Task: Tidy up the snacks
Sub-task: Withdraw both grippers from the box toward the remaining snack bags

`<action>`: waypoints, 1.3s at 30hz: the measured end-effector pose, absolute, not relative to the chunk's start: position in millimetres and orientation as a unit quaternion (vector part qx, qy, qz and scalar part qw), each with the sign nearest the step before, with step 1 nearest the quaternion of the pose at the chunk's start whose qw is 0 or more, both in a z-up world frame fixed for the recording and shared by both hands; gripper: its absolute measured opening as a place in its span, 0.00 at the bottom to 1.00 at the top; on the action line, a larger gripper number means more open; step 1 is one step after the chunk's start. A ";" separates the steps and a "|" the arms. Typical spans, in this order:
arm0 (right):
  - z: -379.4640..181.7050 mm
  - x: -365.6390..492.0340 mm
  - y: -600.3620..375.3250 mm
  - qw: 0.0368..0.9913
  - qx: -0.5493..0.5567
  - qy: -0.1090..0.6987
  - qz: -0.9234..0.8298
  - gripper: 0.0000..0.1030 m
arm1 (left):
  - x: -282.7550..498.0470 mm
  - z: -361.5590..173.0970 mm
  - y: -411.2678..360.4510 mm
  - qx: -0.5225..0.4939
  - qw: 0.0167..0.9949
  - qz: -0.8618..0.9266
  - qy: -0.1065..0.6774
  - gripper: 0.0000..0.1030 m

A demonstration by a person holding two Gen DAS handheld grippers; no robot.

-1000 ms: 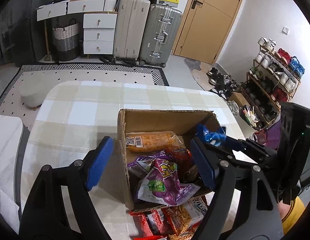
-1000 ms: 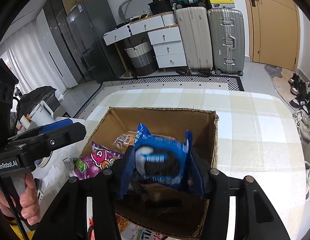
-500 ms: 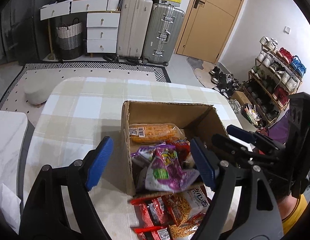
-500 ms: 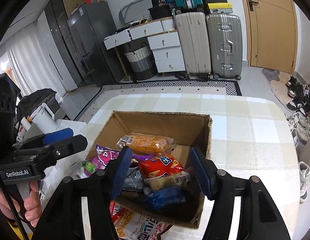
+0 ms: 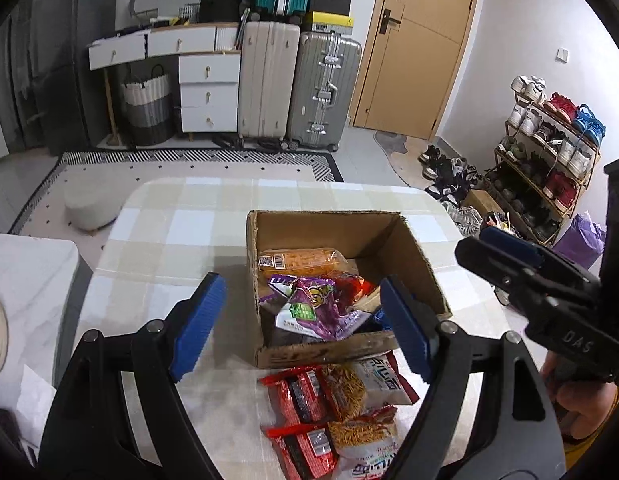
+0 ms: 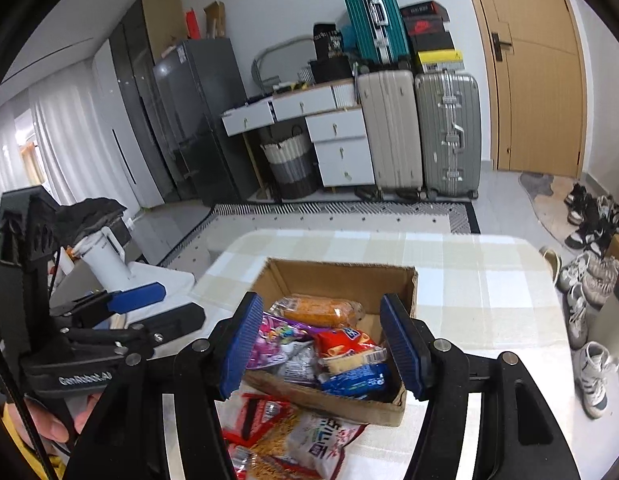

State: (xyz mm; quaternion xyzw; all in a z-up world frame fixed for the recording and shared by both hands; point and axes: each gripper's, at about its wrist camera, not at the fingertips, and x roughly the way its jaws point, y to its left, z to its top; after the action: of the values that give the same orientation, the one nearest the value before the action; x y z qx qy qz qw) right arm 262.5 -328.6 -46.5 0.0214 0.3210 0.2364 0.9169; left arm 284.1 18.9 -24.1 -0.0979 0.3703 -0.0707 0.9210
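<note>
With the blue pack (image 6: 351,380) lying dropped in the box (image 6: 341,276), the right gripper (image 6: 323,346) hangs empty and half-spread, the left gripper (image 5: 301,324) wide and empty; next, I judge, comes a red pack (image 5: 337,390) from the table (image 5: 181,220).

A home: suitcases (image 5: 299,88), shoe rack (image 5: 549,152) and fridge (image 6: 197,120).

right gripper (image 6: 323,346): let go, opened wider, now empty
blue snack bag (image 6: 355,380): dropped into cardboard box (image 6: 337,276)
both grippers: pulled back, higher
</note>
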 end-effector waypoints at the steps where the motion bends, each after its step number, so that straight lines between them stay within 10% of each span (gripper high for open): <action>1: -40.3 255.7 -328.4 0.918 0.021 0.315 0.239 0.61 | 278.4 -19.5 18.6 -0.096 0.923 -0.069 0.367 0.77; 23: 60.7 60.4 -338.0 0.948 0.028 0.160 0.274 0.94 | 92.8 67.8 28.1 -0.102 0.955 -0.041 0.277 0.84; 39: -17.0 -31.8 -355.0 0.956 0.058 0.139 0.252 0.99 | -21.3 22.9 46.9 -0.105 0.968 -0.022 0.227 0.99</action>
State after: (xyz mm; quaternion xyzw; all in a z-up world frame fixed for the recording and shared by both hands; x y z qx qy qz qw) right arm -31.8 -355.0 -17.0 0.0578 0.1387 0.2518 0.9561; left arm -21.3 46.9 22.9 -0.1054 0.2268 -0.0219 0.9680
